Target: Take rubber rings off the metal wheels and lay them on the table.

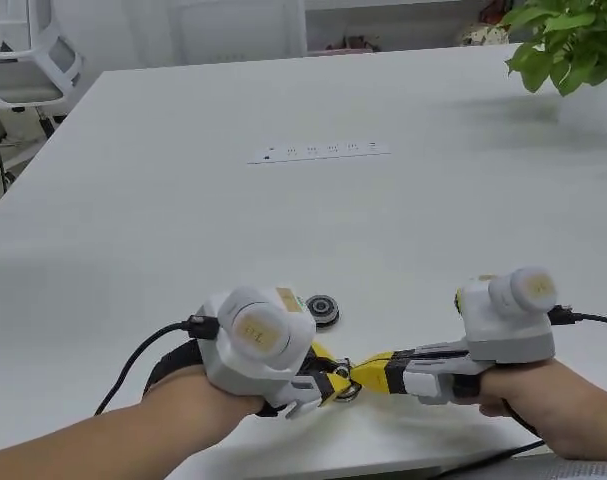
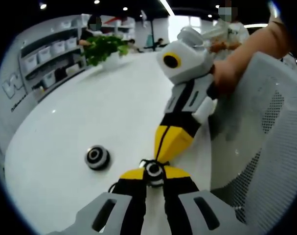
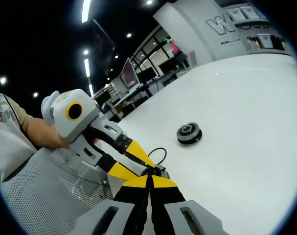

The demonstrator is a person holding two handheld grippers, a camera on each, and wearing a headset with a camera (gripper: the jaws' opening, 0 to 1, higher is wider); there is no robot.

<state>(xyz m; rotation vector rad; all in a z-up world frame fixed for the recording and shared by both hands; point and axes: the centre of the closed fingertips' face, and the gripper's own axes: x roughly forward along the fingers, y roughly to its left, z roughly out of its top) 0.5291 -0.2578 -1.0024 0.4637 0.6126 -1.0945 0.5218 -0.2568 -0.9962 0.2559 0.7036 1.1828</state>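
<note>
Head view: two hand-held grippers were brought tip to tip low over the white table (image 1: pixel 283 220), close to its near edge. The left gripper (image 1: pixel 325 371) was pointed toward the person's right and the right gripper (image 1: pixel 369 373) toward the left, so that one straight line was formed across the bench.

At the meeting point a small metal wheel (image 1: pixel 344 386) was held. In the left gripper view it was seen clamped between that gripper's yellow jaw tips, its hub turned back toward the camera.

The right gripper's jaws were seen pressed together, with no gap, at the wheel's rim. A thin black loop, taken to be the rubber ring (image 3: pixel 165 155), was seen curling up beside them in the right gripper view. The jaws were judged to be nipped on it, though the pinch itself was hidden by the tips.

The coming pull was judged to turn on that line. With the wheel anchored on the left, the ring would have to be drawn away toward the person's right, along the right gripper's own axis.

A second wheel (image 1: pixel 323 309) was left lying flat on the table just beyond the left gripper, nearer to it than to the right one, its dark ring apparently not yet removed.
</note>
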